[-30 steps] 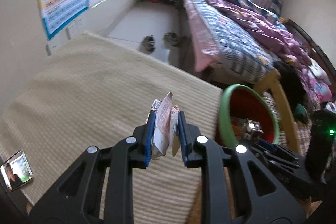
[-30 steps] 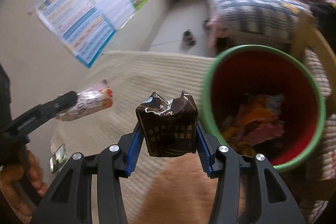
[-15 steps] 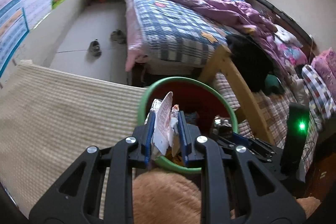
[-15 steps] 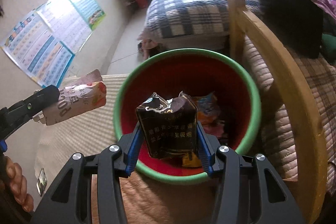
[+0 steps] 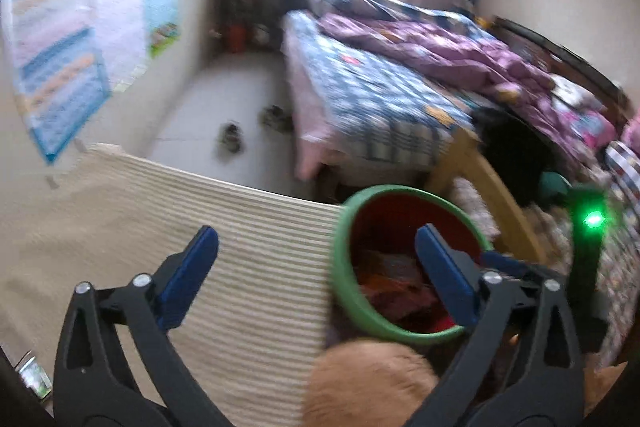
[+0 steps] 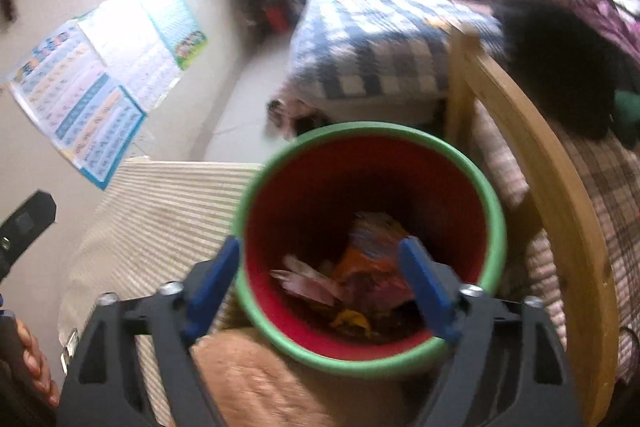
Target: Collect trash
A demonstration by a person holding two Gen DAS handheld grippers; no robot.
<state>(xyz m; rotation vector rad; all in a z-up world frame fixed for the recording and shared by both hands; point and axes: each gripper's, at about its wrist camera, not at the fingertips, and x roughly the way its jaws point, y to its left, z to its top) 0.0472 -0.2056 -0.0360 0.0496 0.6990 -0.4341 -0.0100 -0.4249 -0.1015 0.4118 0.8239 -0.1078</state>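
The bin [image 6: 494, 227], green-rimmed and red inside, holds several crumpled wrappers [image 6: 372, 255], one of them pale pink [image 6: 304, 279]. My right gripper [image 6: 320, 247] hangs right over its mouth, its jaws opening with nothing between them. In the left wrist view the bin [image 5: 340, 267] sits to the right. My left gripper [image 5: 316, 237] is opening wide and empty. Its right finger [image 5: 440, 267] is over the bin, and the left finger [image 5: 192, 267] is over the striped cover. The left gripper's finger [image 6: 28, 223] shows at the right view's left edge.
A beige striped cover [image 5: 200, 211] spreads to the bin's left. An orange furry cushion [image 6: 248, 379] lies in front of the bin. A wooden frame [image 6: 532, 147] and a checked bed [image 5: 372, 99] stand behind. Shoes [image 5: 232, 139] lie on the floor. Posters [image 5: 56, 67] hang on the wall.
Both grippers have opened wide. The white wrapper has left the left jaws and the dark packet the right jaws. The left view has swung left, so the bin now sits at its right.
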